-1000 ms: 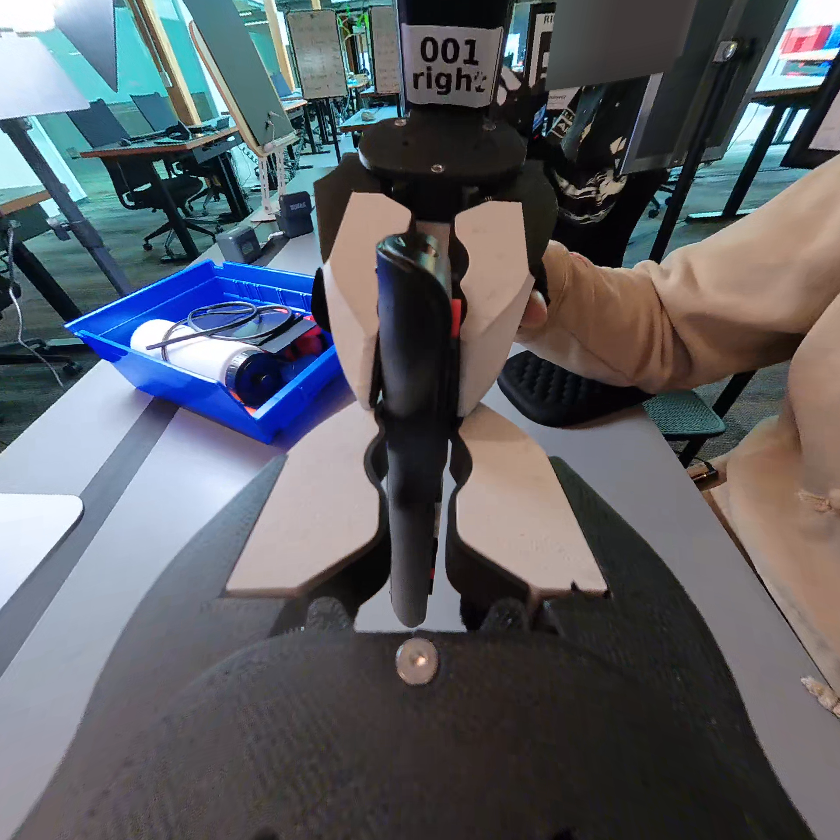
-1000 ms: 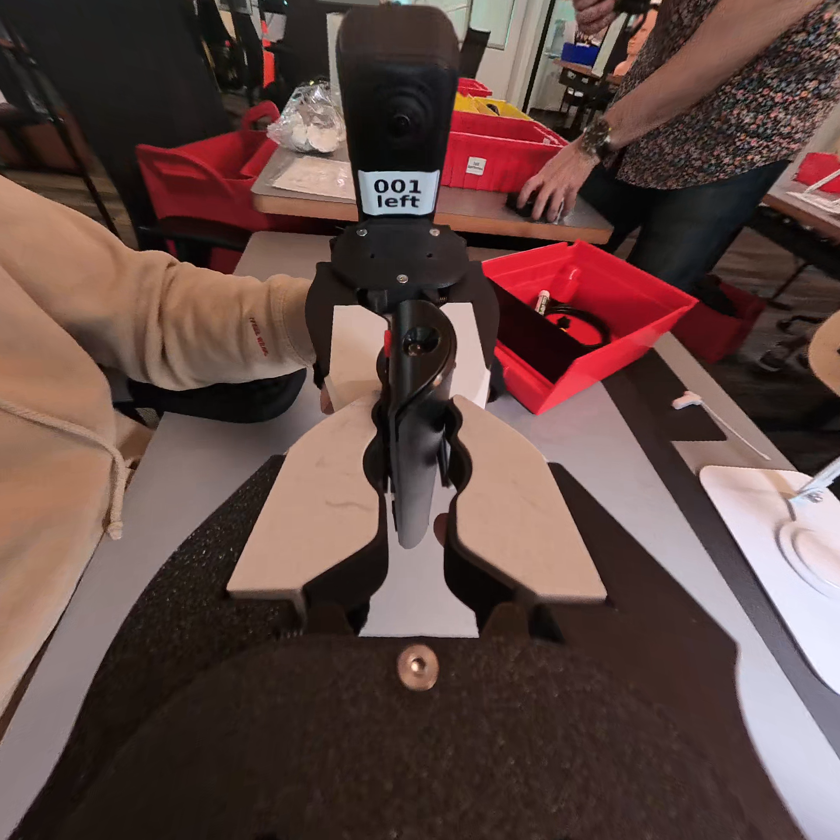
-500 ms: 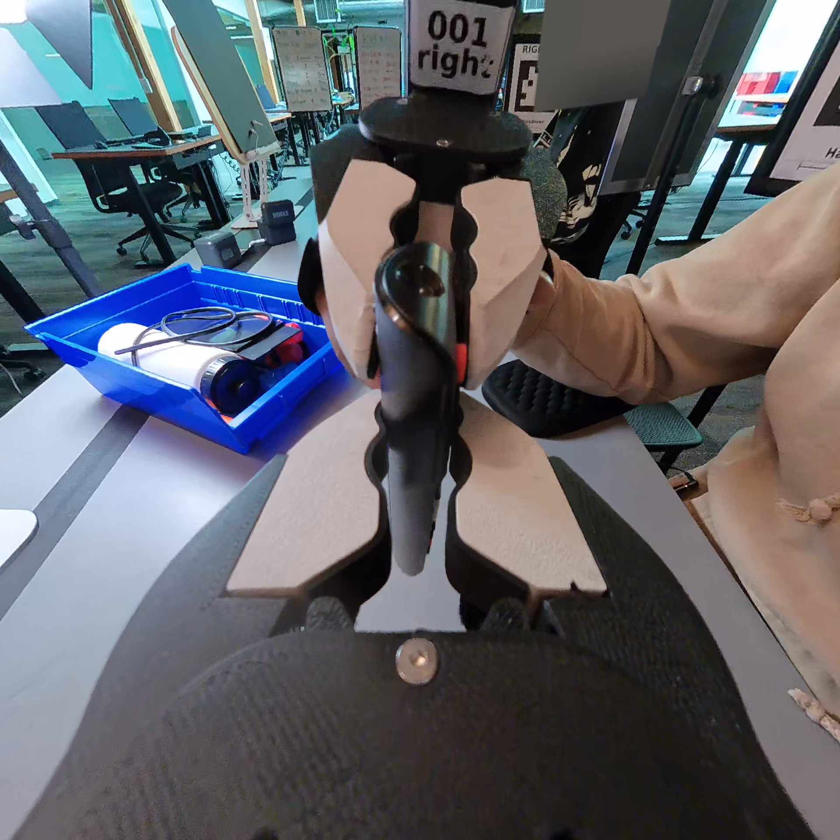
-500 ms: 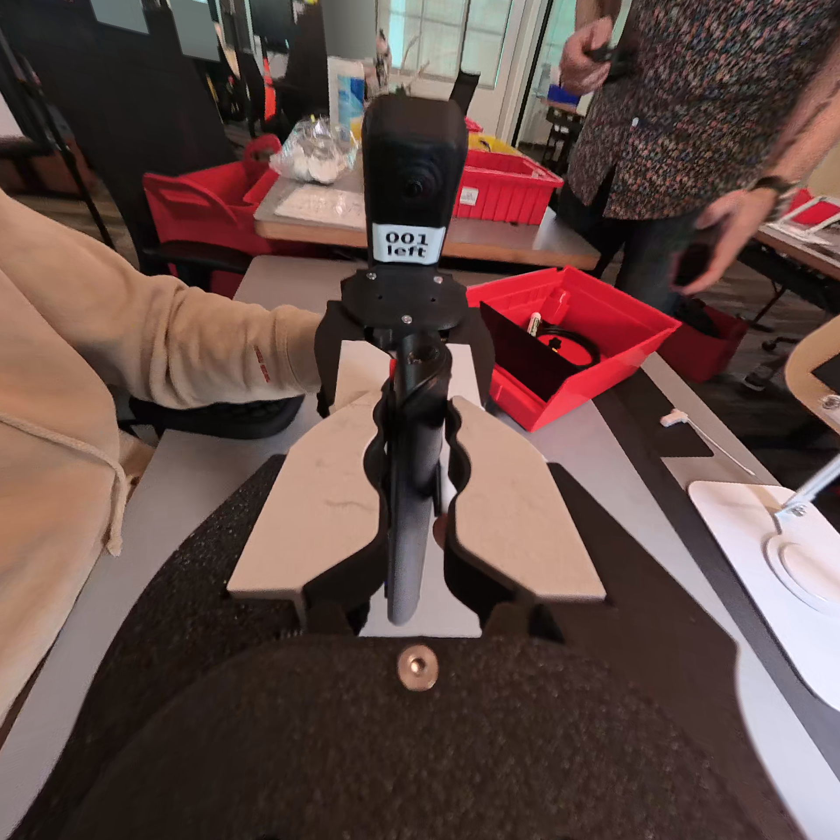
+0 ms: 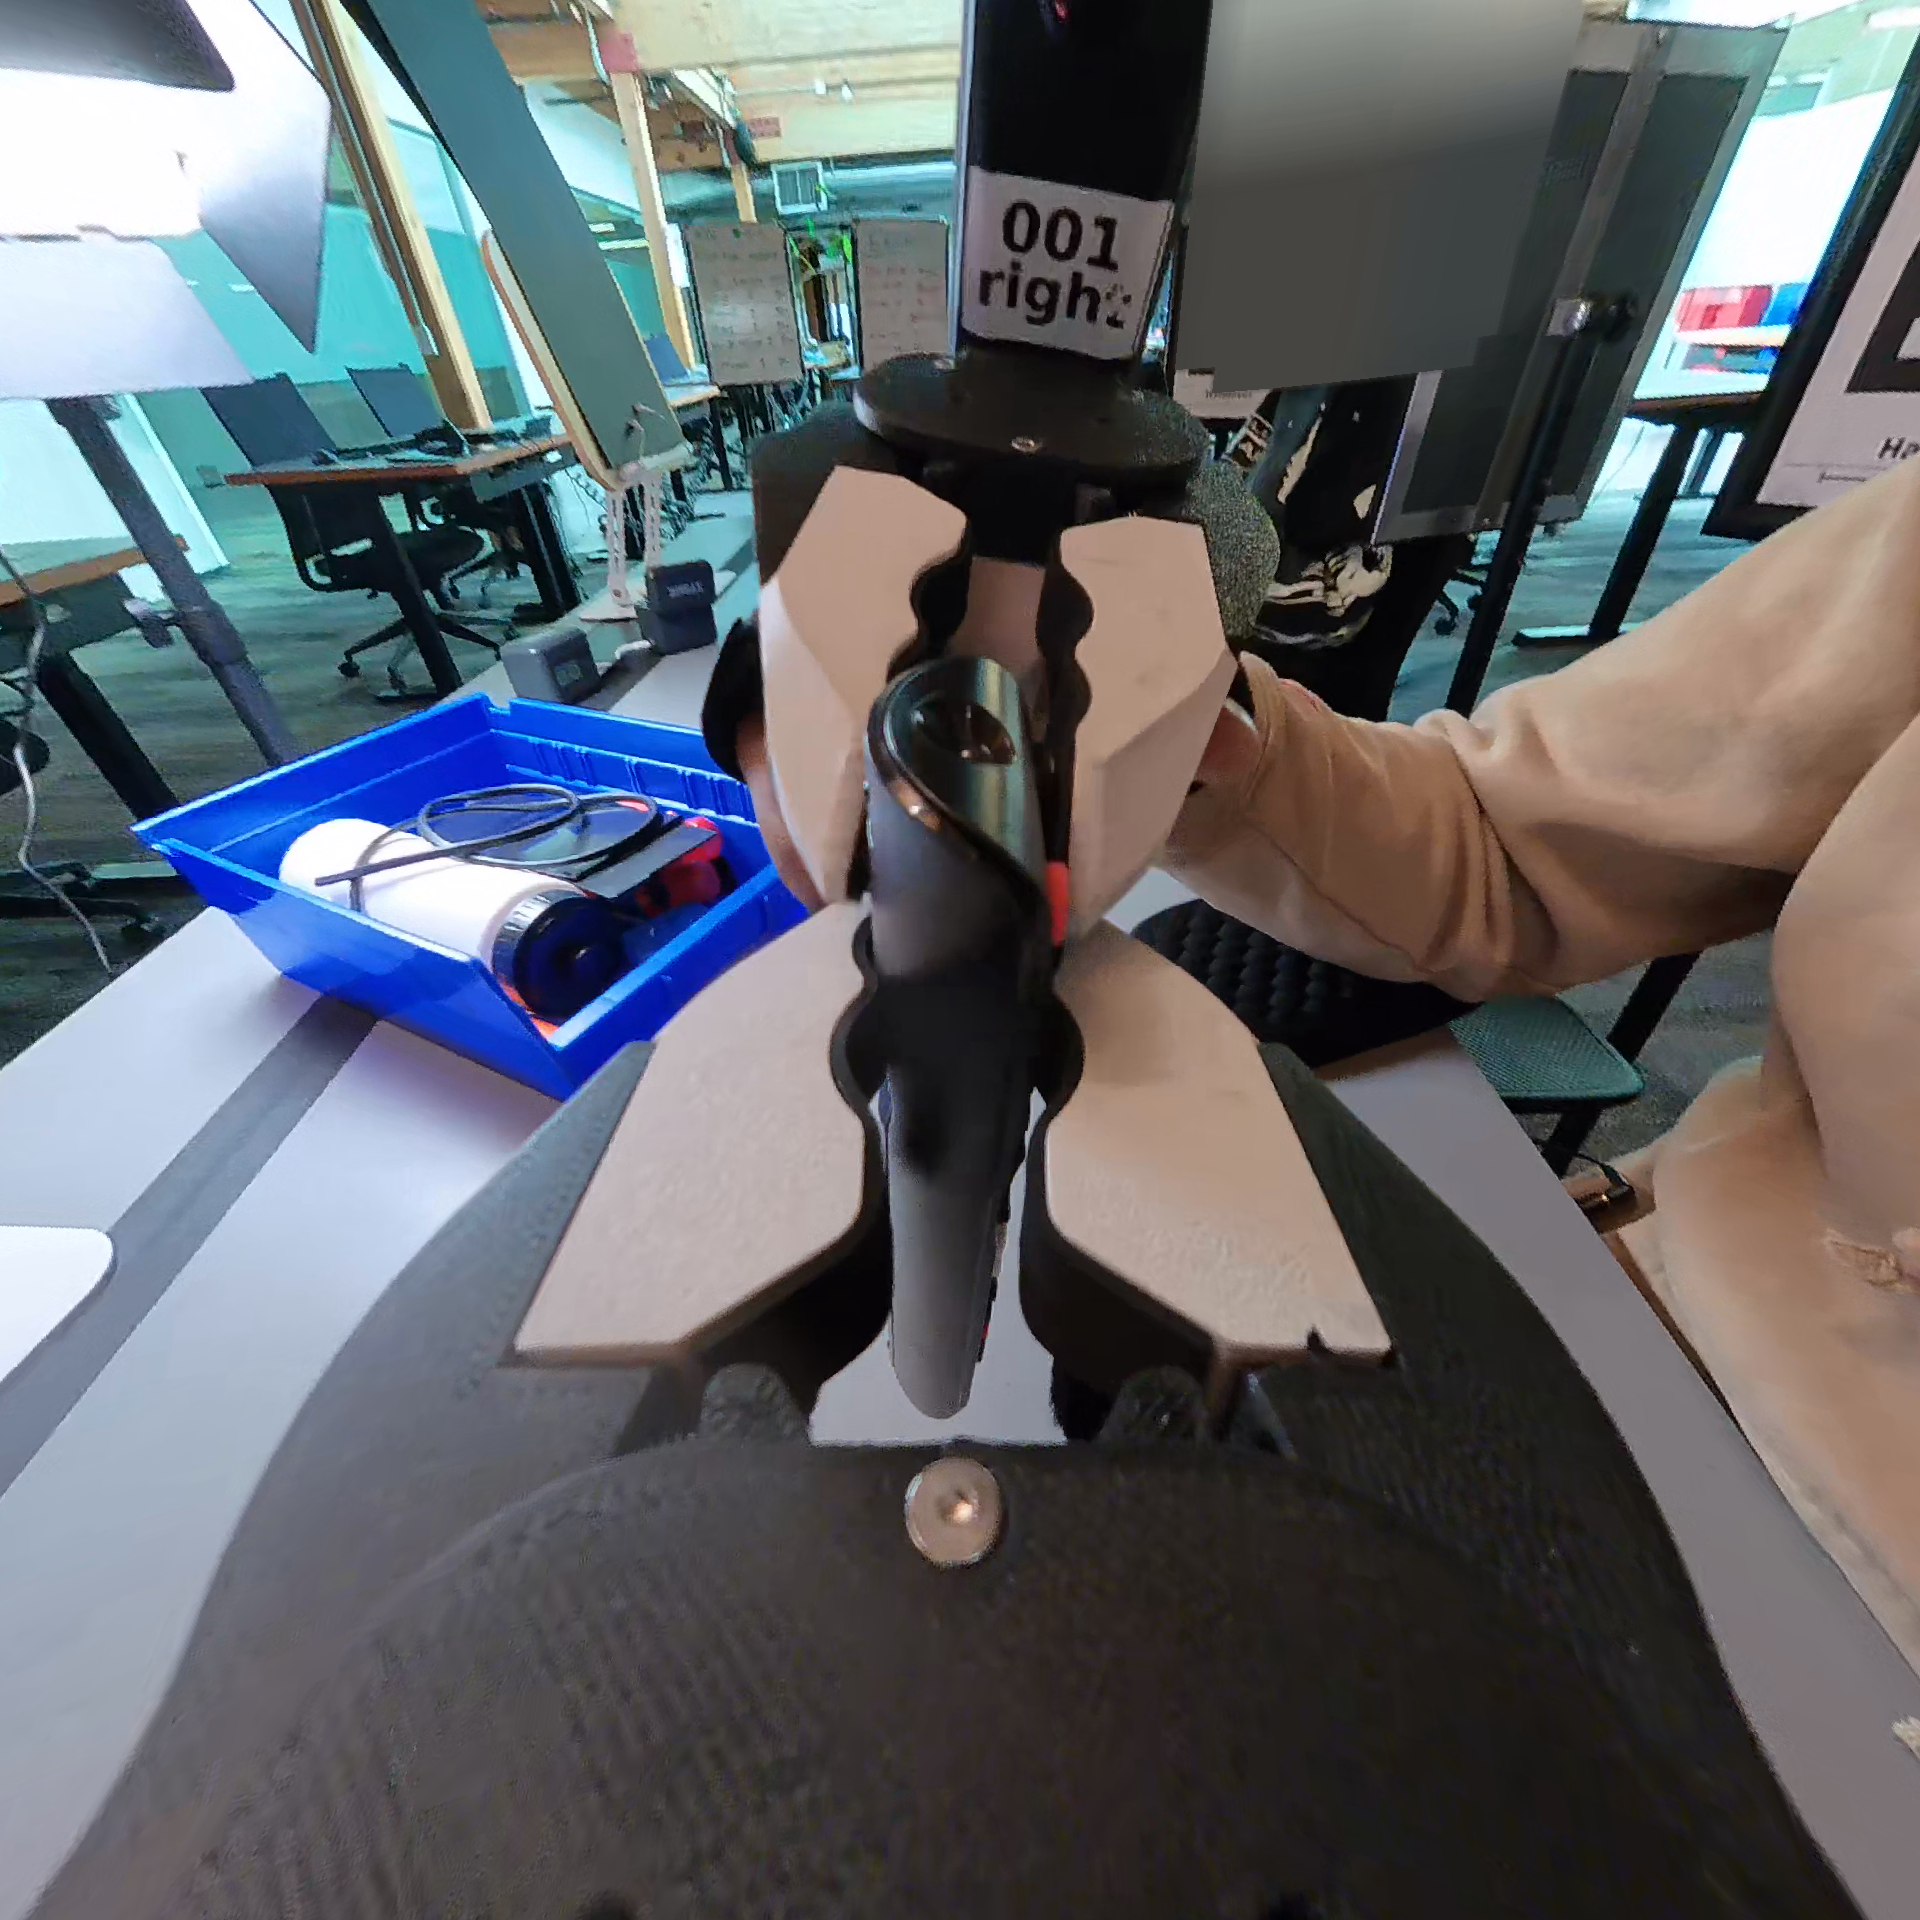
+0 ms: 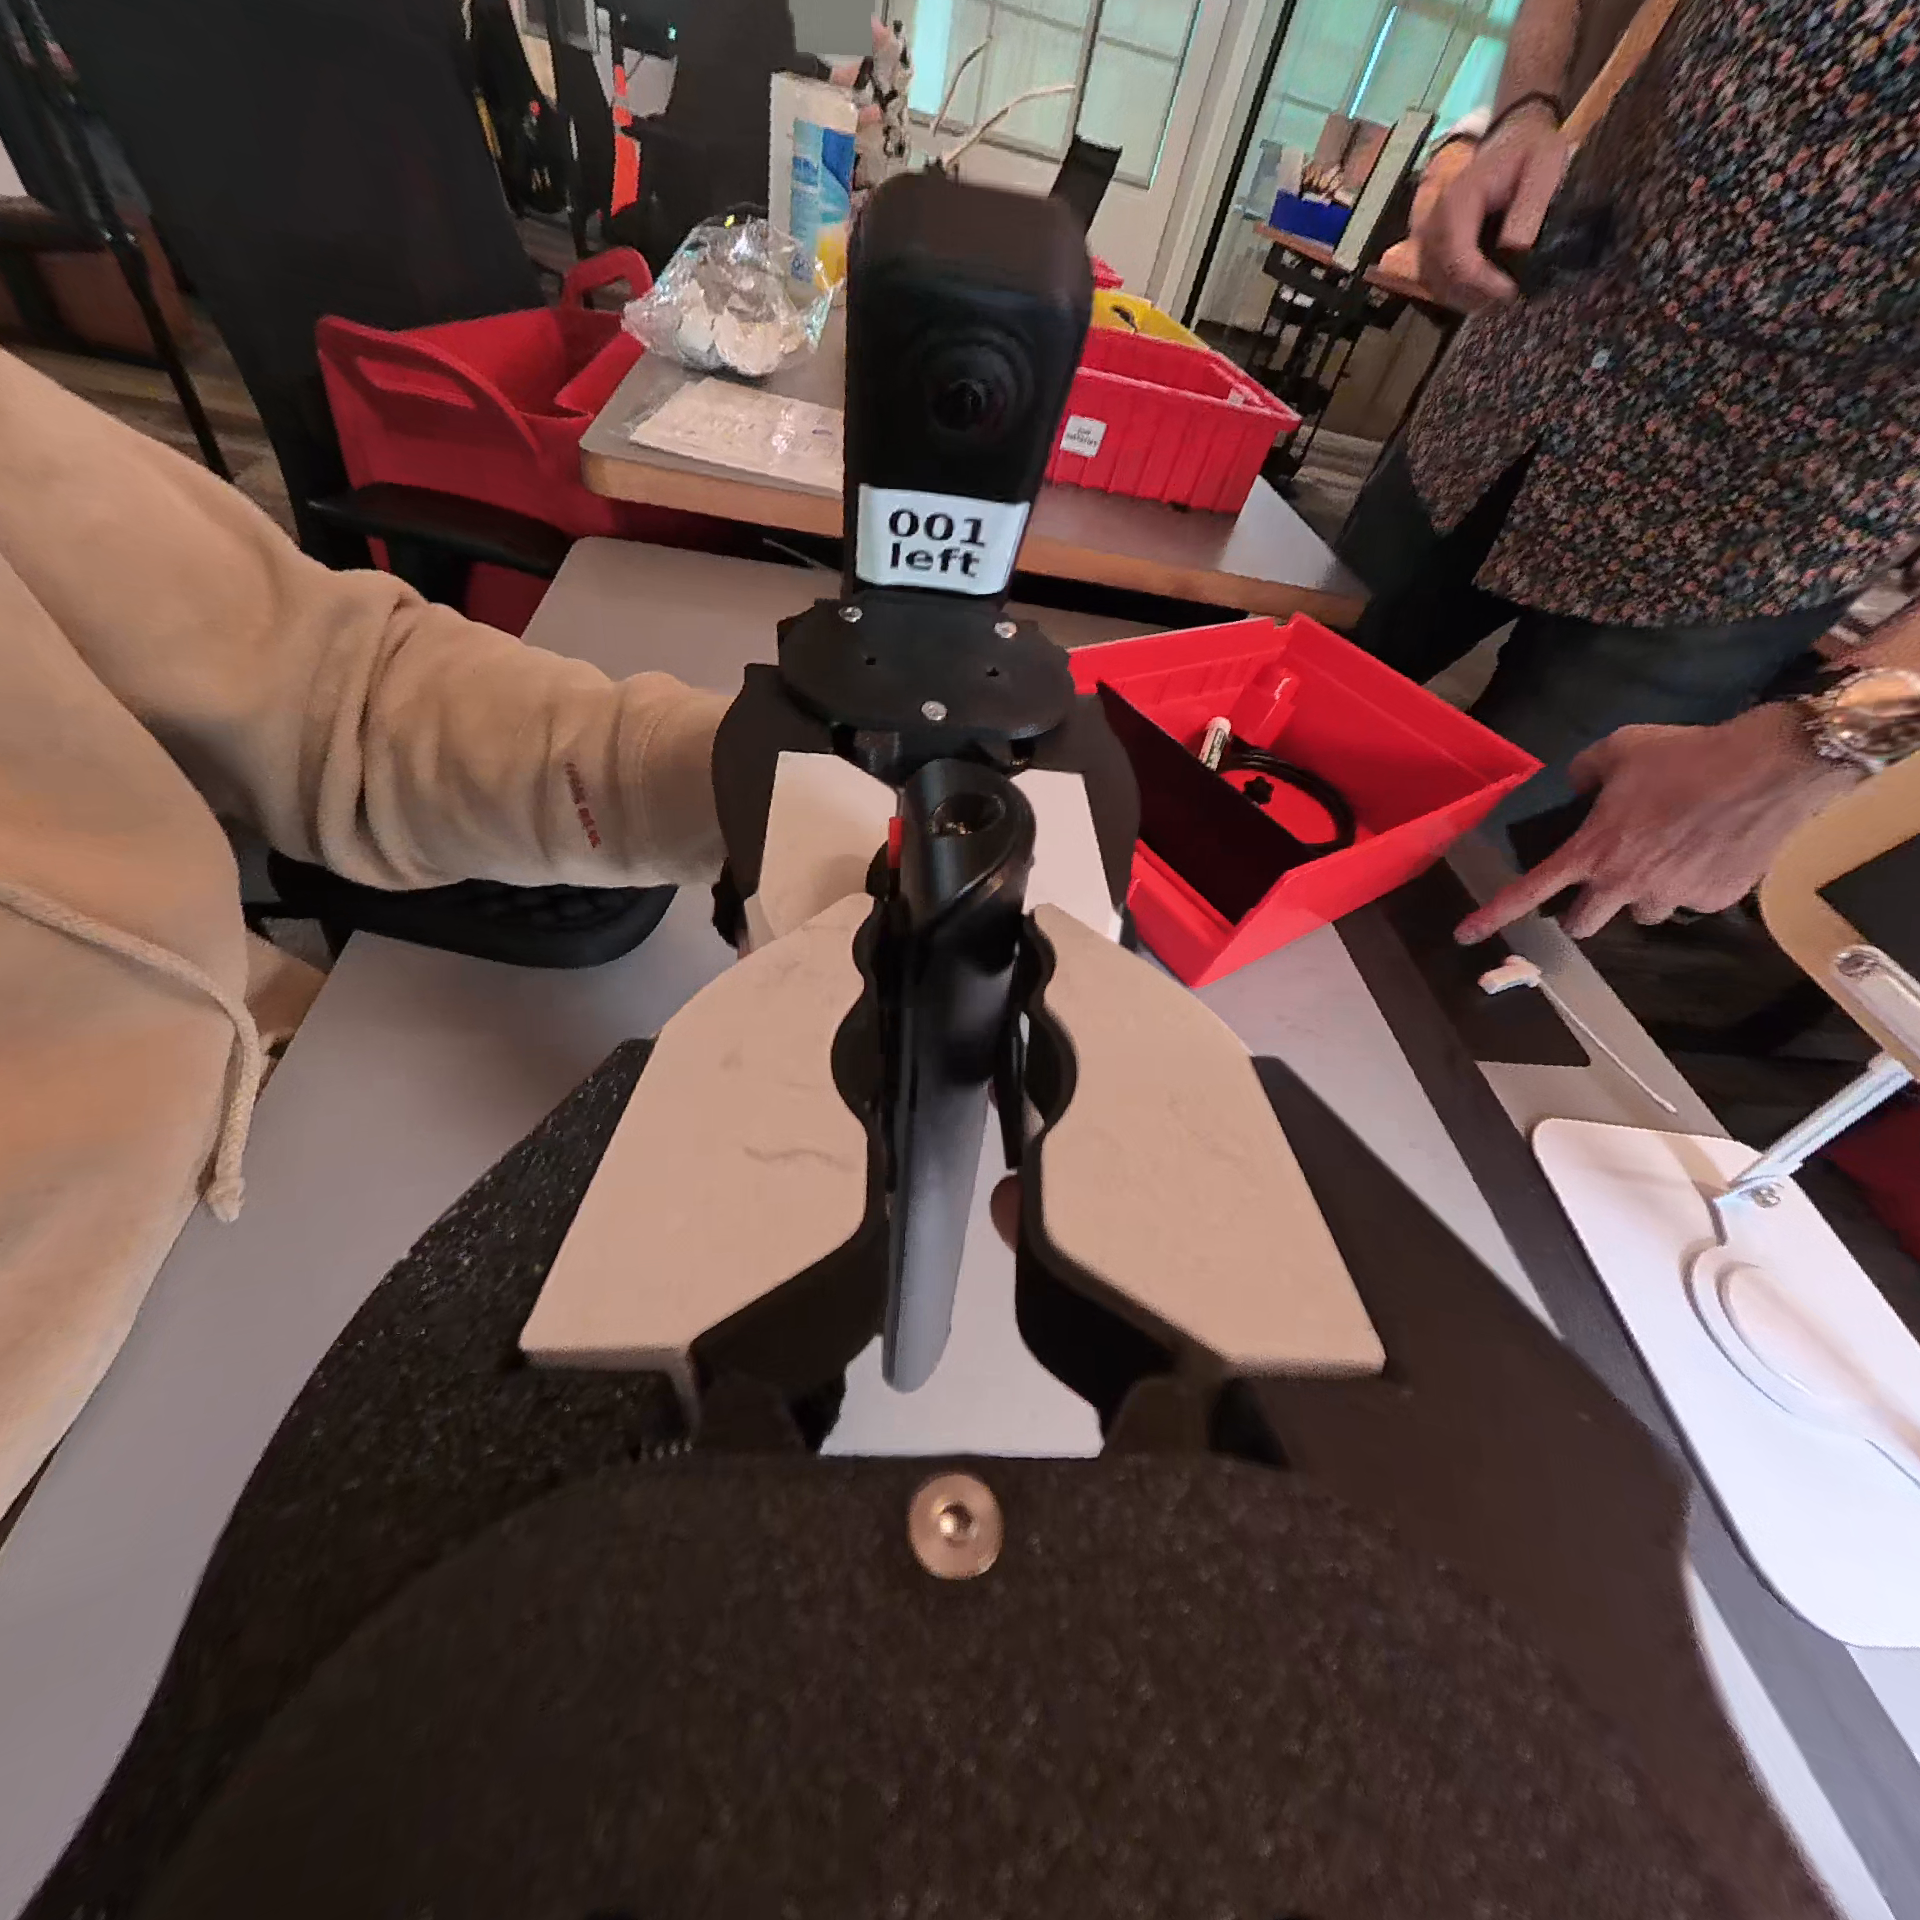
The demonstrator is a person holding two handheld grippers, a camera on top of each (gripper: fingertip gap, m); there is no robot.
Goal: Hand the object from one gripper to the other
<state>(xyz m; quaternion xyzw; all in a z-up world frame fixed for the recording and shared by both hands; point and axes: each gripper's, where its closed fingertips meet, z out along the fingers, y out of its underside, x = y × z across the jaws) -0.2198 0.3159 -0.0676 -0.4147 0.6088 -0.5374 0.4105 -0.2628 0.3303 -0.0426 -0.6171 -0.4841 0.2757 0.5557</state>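
The object (image 5: pixel 951 1039), a slim black tool w/ a red tab, hangs above the tabletop (image 5: pixel 239 1122), long axis running straight between both grippers. Left gripper (image 5: pixel 951 1049) jaws clamped on its near half; right gripper (image 6: pixel 951 1029) jaws likewise pinch it. Both equally near, facing head-on. Matte hard plastic, curved, tapering to a rounded tip; pads pale, flat, scalloped inner edges.

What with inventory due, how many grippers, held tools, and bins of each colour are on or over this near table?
Grippers: 2 (left gripper, right gripper)
Black tool: 1
Blue bin: 1
Red bin: 1
Total: 5
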